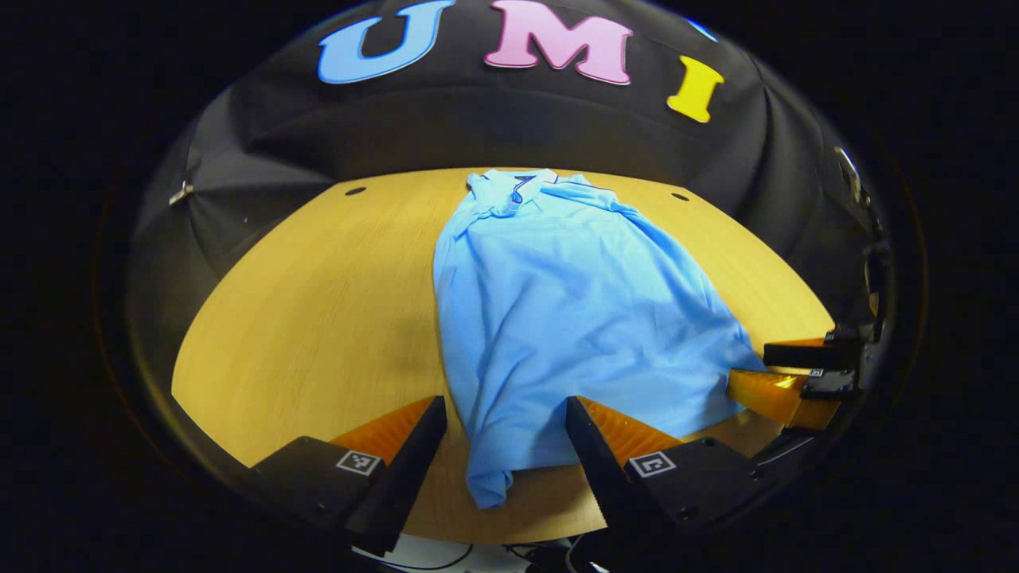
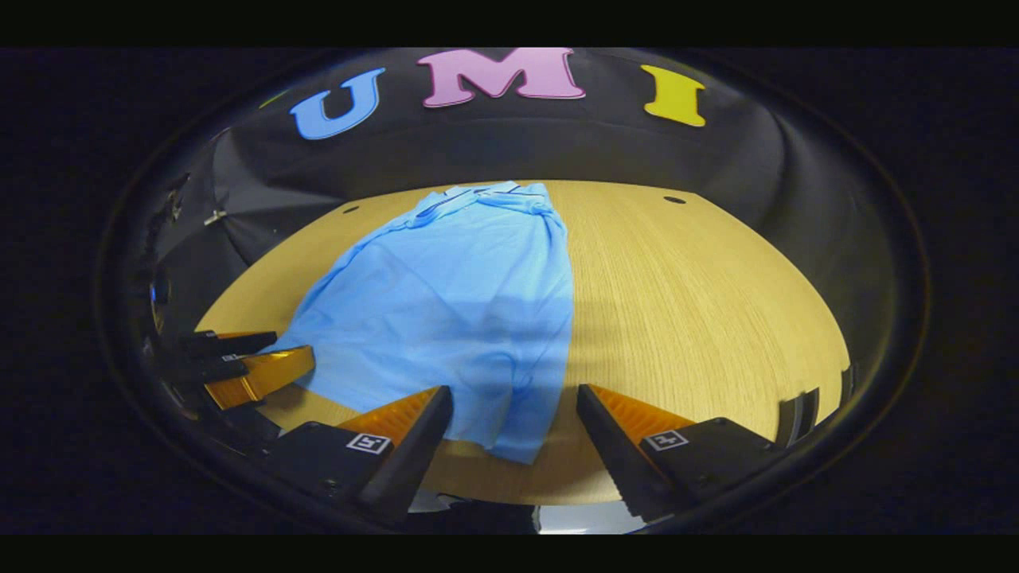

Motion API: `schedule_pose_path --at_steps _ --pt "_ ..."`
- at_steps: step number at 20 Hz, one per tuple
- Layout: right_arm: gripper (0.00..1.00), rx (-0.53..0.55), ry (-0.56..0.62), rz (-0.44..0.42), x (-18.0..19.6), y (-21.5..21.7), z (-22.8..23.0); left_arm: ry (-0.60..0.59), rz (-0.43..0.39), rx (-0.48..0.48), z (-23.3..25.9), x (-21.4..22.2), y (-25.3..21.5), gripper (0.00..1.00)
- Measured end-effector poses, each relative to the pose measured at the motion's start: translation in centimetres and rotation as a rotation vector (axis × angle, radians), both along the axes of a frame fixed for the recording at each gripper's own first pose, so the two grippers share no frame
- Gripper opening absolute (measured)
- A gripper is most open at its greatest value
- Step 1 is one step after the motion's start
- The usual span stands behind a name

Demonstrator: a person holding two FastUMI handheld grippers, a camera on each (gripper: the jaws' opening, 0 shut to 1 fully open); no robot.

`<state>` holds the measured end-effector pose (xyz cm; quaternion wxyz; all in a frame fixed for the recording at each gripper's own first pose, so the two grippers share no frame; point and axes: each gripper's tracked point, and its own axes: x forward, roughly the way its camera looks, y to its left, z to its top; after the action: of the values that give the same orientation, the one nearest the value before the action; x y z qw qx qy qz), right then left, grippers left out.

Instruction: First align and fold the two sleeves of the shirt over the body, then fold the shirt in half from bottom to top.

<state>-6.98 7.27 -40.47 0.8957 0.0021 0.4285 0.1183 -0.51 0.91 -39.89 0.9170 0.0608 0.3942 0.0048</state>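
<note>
Shirt (image 1: pixel 557 318) lengthwise on table (image 1: pixel 318 318), collar far; both hand-held grippers released.

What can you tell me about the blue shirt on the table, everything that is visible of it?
The shirt is a light blue polo of soft knit cloth with a dark-trimmed collar at the far end. It lies flat on the wooden table, narrow, its sleeves apparently folded over the body, with some wrinkles. Its hem points toward the grippers. The left gripper and right gripper stand open at the hem corners, not clamping it.
</note>
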Motion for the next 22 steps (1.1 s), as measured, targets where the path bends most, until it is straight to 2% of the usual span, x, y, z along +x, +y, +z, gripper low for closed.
schedule_pose_path --at_steps 1,2,4,5,7,8,9,10,12,14,18,19,20,22 --pt "0.92 -0.008 -0.018 0.013 0.1 0.1 0.2 -0.018 -0.008 0.007 0.2 0.1 -0.2 0.98" --pt "0.99 -0.005 -0.009 0.011 -0.2 0.3 0.1 -0.004 -0.005 0.000 -0.1 0.0 -0.5 0.98" --pt "0.97 0.000 -0.008 -0.007 0.1 0.1 0.1 0.000 -0.004 -0.008 -0.1 0.0 -0.5 0.97" --pt "0.93 -0.001 -0.016 -0.015 0.4 0.0 0.3 0.002 -0.009 -0.012 0.1 0.0 -0.7 0.96" --pt "0.69 0.015 -0.020 -0.013 0.9 0.3 0.1 0.006 -0.034 -0.015 0.0 0.2 -1.2 0.89" --pt "0.58 0.019 -0.016 -0.013 1.1 0.4 -0.1 0.002 -0.055 -0.017 0.1 0.5 -1.7 0.70" --pt "0.41 0.038 -0.007 -0.017 1.2 0.6 -0.1 0.007 -0.081 -0.022 -0.1 0.4 -2.3 0.67" --pt "0.35 0.062 -0.004 -0.028 1.3 0.9 0.0 0.003 -0.099 -0.022 -0.1 0.8 -2.8 0.50" --pt "0.23 0.090 -0.004 0.016 1.4 1.5 0.1 0.008 -0.094 -0.023 -0.1 1.1 -3.2 0.18" --pt "0.11 0.109 0.004 0.030 1.7 1.6 0.0 0.019 -0.063 -0.064 -0.1 1.6 -3.4 0.07" --pt "0.00 0.125 0.034 0.046 2.8 1.3 -0.2 0.047 0.017 -0.159 0.4 1.8 -3.3 0.06" --pt "0.11 0.121 0.042 0.052 3.1 1.2 -0.1 0.057 0.021 -0.163 0.4 1.8 -3.3 0.07" --pt "0.05 0.119 0.046 0.056 3.6 1.1 0.0 0.061 0.023 -0.166 0.7 2.1 -3.3 0.06" --pt "0.07 0.120 0.041 0.060 4.9 1.1 0.7 0.062 0.013 -0.169 1.5 2.8 -3.7 0.06"
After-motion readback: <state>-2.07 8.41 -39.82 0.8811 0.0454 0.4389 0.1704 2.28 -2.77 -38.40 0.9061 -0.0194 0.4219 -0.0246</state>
